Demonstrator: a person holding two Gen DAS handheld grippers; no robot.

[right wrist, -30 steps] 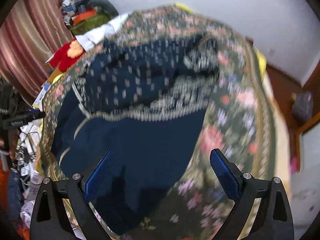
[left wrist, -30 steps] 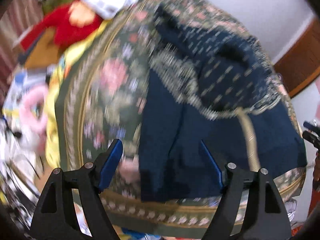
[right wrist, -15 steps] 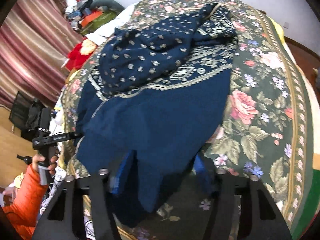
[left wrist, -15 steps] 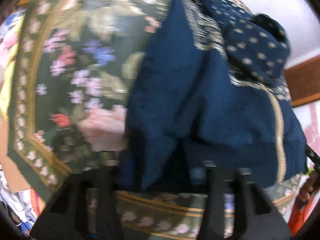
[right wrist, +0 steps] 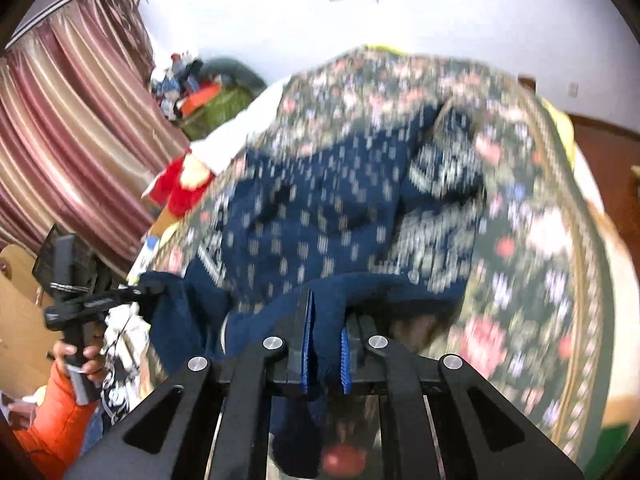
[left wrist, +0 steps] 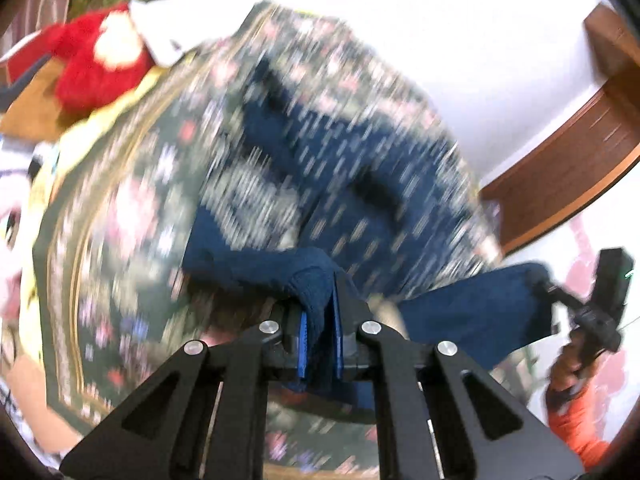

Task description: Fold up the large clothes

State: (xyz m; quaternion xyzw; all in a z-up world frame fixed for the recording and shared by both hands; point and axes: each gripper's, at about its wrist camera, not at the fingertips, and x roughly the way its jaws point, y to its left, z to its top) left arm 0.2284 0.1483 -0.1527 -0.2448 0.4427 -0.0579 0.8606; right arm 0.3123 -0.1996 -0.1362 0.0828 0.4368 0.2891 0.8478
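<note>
Two grippers, left and right, each pinch one navy garment.

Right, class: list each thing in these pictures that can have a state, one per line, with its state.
left gripper: shut on the navy garment's near edge.
right gripper: shut on the navy garment's near edge.
navy garment: crumpled, not folded, near edge lifted, rest lying on the bed.
floral bedspread: spread over the bed, under the garment.
striped curtain: drawn, hanging.
</note>
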